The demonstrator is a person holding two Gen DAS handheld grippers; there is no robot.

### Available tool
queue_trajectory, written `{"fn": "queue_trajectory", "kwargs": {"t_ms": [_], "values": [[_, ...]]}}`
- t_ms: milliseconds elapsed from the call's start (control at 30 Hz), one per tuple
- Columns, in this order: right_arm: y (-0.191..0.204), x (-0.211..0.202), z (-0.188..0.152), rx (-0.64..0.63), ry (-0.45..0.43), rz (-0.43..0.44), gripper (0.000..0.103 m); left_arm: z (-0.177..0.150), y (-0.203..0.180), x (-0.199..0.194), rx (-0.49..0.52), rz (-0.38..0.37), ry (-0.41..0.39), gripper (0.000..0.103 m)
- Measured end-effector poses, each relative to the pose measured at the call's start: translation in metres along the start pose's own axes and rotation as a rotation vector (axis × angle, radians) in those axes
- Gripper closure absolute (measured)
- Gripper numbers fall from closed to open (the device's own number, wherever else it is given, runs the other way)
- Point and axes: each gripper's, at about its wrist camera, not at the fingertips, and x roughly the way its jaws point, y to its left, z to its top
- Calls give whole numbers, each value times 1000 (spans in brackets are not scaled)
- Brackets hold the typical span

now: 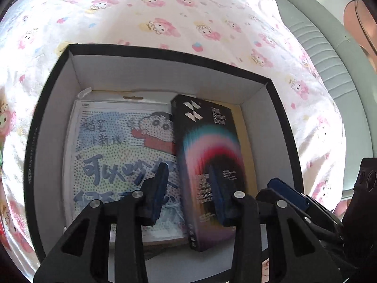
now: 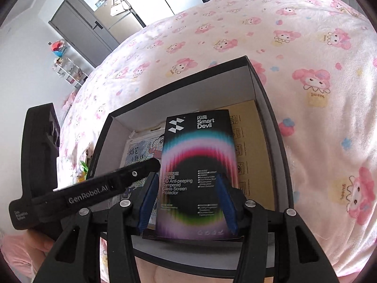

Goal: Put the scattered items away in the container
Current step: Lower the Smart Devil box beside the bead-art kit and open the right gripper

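Note:
A black container (image 1: 50, 108) with white inner walls stands open on the bed. In it lie a flat cartoon-printed packet (image 1: 113, 146) and a black Smart Devil screen-protector box (image 1: 207, 141), which rests slanted over the packet's right side. My left gripper (image 1: 188, 192) hovers open above both, nothing between its blue pads. My right gripper (image 2: 188, 201) is also open over the Smart Devil box (image 2: 198, 155), its pads above the box's long edges without pressing. One pad (image 1: 287, 193) of the right gripper shows in the left wrist view.
A yellow card (image 2: 254, 153) lies under the box at the container's (image 2: 266, 99) right side. The pink cartoon bedcover (image 2: 306, 118) surrounds it. A small green item (image 2: 83, 165) sits left of the container. A grey padded bed edge (image 1: 318, 47) lies to the right.

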Motion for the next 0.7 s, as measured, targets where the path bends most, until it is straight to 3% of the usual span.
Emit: {"fn": "queue_trajectory", "kwargs": {"t_ms": [133,200,267,467,633,700], "values": [[8,10,-2,-47,49,8,56,4,17,-3,-69,55,-12,68],[5,2,-6,-41,6,-38,56,7,16,3,-85,103,-1,68],[0,0,-10,-18,11,-20,58,15,11,19,-74,128,25,68],[4,12,-13,-41,50,-26,58,22,-18,49,15,112,90,71],[5,19,-16,-53,77,-39,58,20,-28,44,62,-20,108,71],[5,21,-15,-60,87,-37,58,20,-22,38,54,-12,98,71]]}}
